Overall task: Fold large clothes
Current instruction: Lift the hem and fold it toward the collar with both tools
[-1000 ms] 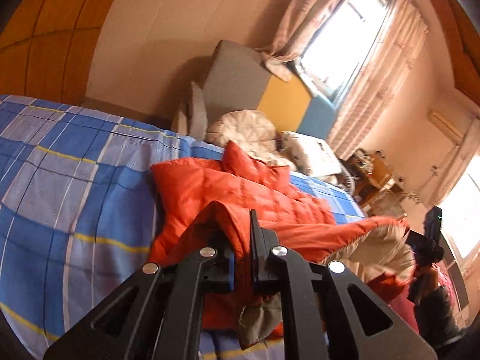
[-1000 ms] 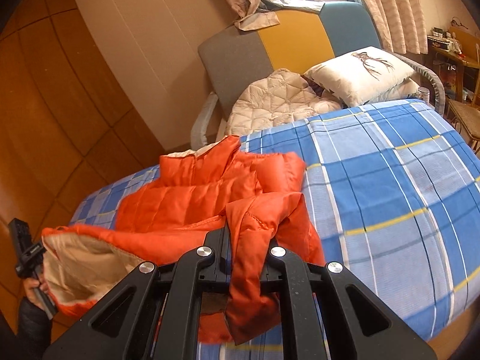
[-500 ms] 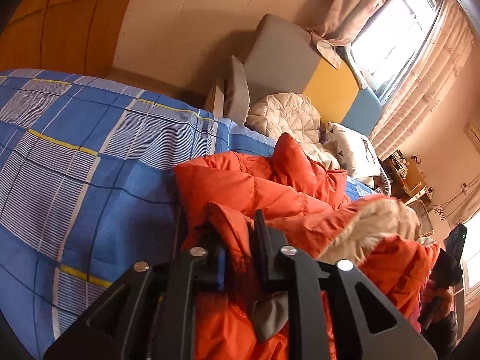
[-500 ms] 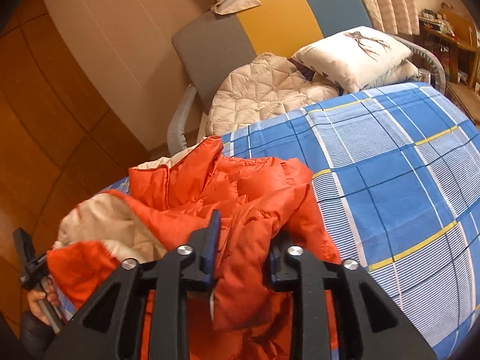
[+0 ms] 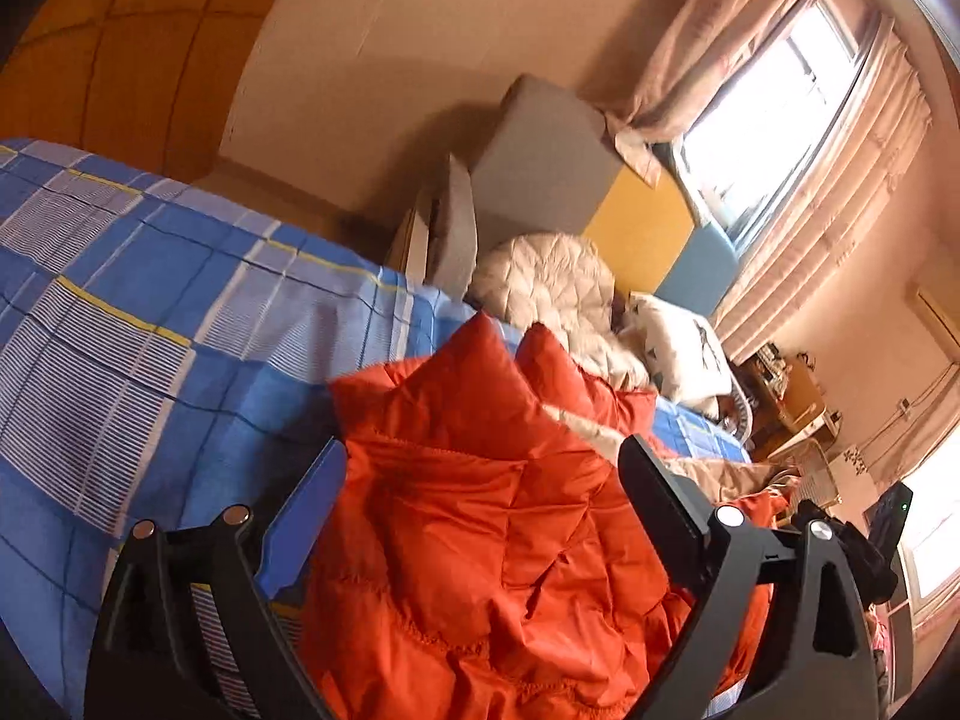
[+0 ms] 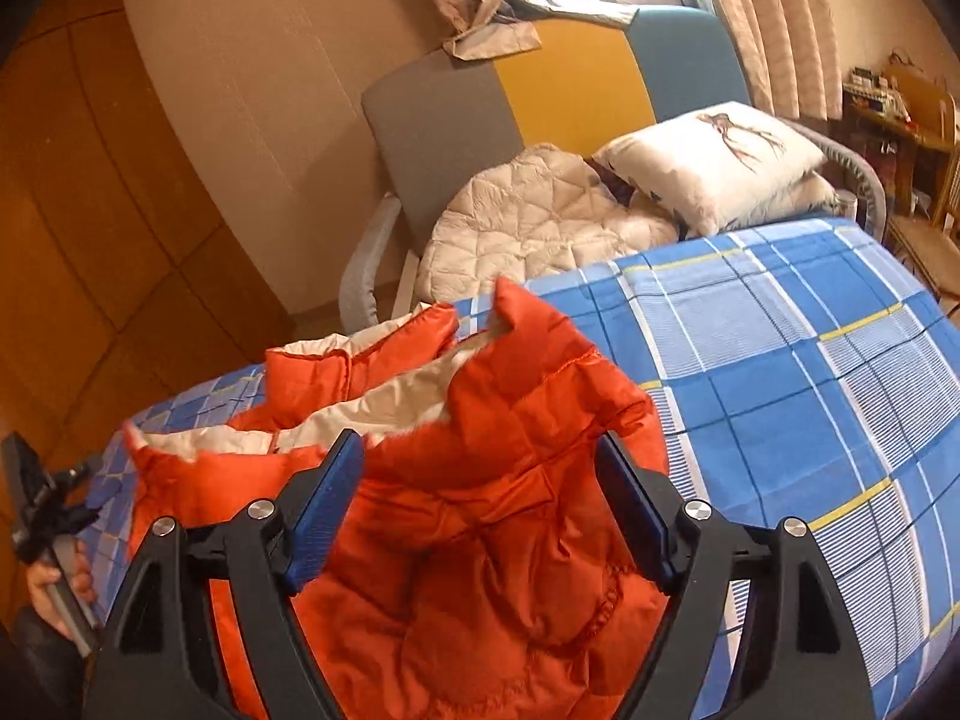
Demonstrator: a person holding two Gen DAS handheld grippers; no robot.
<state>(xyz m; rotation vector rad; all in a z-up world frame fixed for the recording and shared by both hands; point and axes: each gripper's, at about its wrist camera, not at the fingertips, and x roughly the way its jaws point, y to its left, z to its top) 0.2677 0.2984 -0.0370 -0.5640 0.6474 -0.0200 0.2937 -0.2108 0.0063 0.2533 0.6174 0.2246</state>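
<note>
An orange padded jacket (image 5: 480, 528) with a cream lining lies bunched on the blue checked bed cover (image 5: 150, 324). My left gripper (image 5: 480, 504) hovers over its near edge, jaws opening wide; the jacket lies loose between the fingers and the pads do not press it. In the right wrist view the same jacket (image 6: 480, 516) shows its cream lining and collar at the far side. My right gripper (image 6: 480, 492) is opening too, with the fabric lying free between its blue pads. The left gripper's handle, held by a hand (image 6: 54, 582), shows at the far left.
The bed cover (image 6: 810, 408) stretches to the right. Behind the bed stands a grey, yellow and blue chair (image 6: 540, 102) holding a cream quilted garment (image 6: 528, 222) and a white pillow (image 6: 720, 162). A wooden wardrobe (image 6: 90, 210) is on the left, curtains and a window behind.
Both grippers went from shut on the jacket's fabric to wide open and let it go. The lifted fold has dropped onto the rest of the jacket, and both grippers moved forward over it.
</note>
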